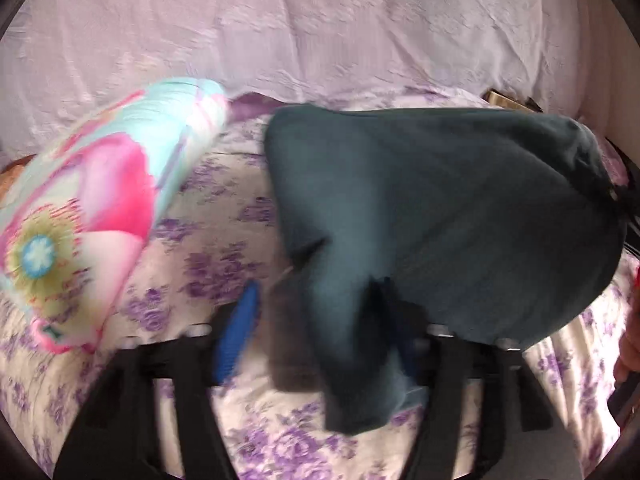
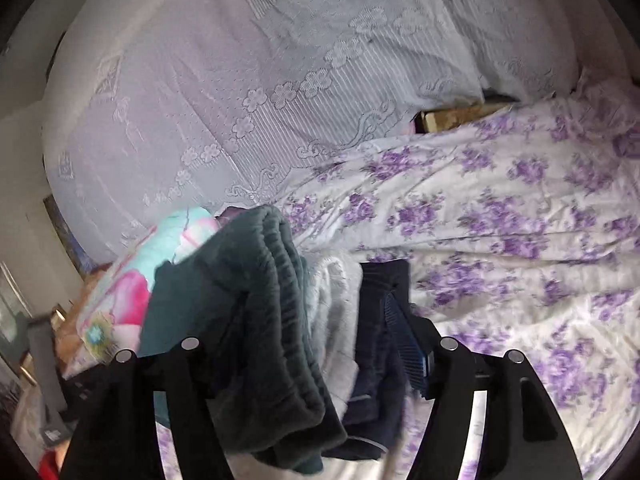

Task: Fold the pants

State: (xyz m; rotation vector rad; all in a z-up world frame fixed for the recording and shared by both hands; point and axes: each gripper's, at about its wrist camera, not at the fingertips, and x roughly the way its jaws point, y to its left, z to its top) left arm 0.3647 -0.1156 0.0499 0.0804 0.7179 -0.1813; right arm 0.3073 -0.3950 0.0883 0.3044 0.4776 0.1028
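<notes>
1. Left tongs clamp a bunched edge of the dark teal pants, lower center of the frame; blurred.
2. Right tongs clamp the ribbed waistband of the pants, lower center.
3. Pants hang above the floral bed sheet.
4. Bright floral pillow at left.

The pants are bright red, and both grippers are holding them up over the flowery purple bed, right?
Not quite: the pants are dark teal green, not red, as the left wrist view shows. The rest holds: the left gripper and right gripper both grip them above the purple-flowered bed.
</notes>
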